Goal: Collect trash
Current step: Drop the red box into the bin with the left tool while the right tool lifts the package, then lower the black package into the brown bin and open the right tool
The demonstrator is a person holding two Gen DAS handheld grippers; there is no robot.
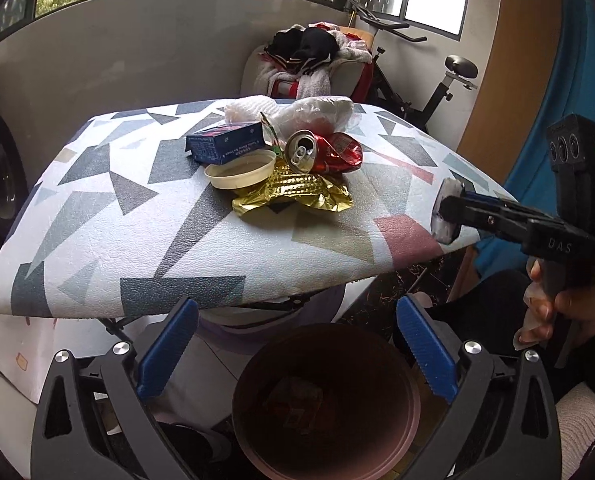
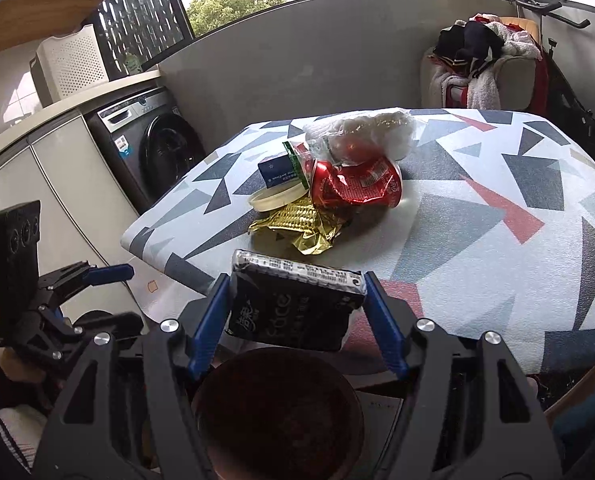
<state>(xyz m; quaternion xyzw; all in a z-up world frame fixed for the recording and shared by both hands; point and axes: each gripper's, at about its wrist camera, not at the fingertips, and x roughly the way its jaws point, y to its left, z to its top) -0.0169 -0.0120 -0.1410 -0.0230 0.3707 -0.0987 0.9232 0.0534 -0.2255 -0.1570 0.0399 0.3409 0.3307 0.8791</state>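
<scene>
My right gripper (image 2: pixel 297 312) is shut on a black tissue pack (image 2: pixel 293 304) and holds it above a dark round bin (image 2: pixel 277 412) at the table's near edge; the pack also shows edge-on in the left wrist view (image 1: pixel 447 212). My left gripper (image 1: pixel 297 344) is open and empty, over the same bin (image 1: pixel 325 400). On the patterned table (image 1: pixel 137 240) lies a trash pile: a crushed red can (image 1: pixel 325 152), a gold wrapper (image 1: pixel 293 196), a cream lid (image 1: pixel 241 168), a blue box (image 1: pixel 225 142) and a white plastic bag (image 1: pixel 309 114).
A washing machine (image 2: pixel 153 148) and white cabinets (image 2: pixel 57 184) stand left of the table. A chair heaped with clothes (image 1: pixel 313 64) and an exercise bike (image 1: pixel 429 80) stand behind it. A grey wall closes the far side.
</scene>
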